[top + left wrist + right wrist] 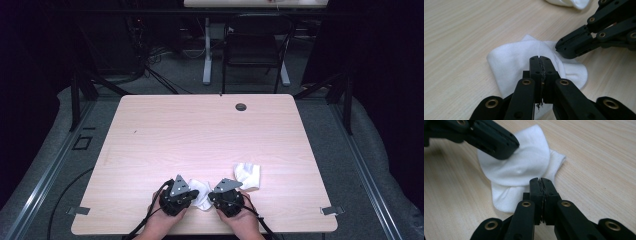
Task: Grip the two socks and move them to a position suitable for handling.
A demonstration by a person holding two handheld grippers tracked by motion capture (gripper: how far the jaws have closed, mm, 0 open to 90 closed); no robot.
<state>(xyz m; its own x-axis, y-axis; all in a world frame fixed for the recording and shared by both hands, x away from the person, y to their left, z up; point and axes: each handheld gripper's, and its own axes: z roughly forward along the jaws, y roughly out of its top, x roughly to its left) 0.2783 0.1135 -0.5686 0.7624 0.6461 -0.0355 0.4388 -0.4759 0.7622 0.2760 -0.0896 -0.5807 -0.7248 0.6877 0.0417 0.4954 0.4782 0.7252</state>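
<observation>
Landmark: a pale wood tabletop point(200, 135) is seen from above, with a small dark grommet point(241, 107) near its far edge.
White cloth between the grippers: a small white cloth piece point(203, 199) lies crumpled at the near edge of the tabletop, well away from the grommet; its long axis cannot be told from above.
Same cloth, close up: in the left gripper view it point(524, 60) is seen as a folded, rounded lobe spreading away from the fingers; in the right gripper view point(524, 167) a ribbed hem corner is shown.
Second cloth: another white piece point(248, 175) lies flat nearer the grommet, to the right of the first.
Left gripper point(195, 192): the fingers are pressed together; whether cloth is pinched cannot be told.
Right gripper point(212, 196): the fingers are closed tight at the cloth's edge; a hold cannot be confirmed.
Writing: none can be read.
Hands: each gripper is held by a hand point(165, 220) at the tabletop's near edge.
</observation>
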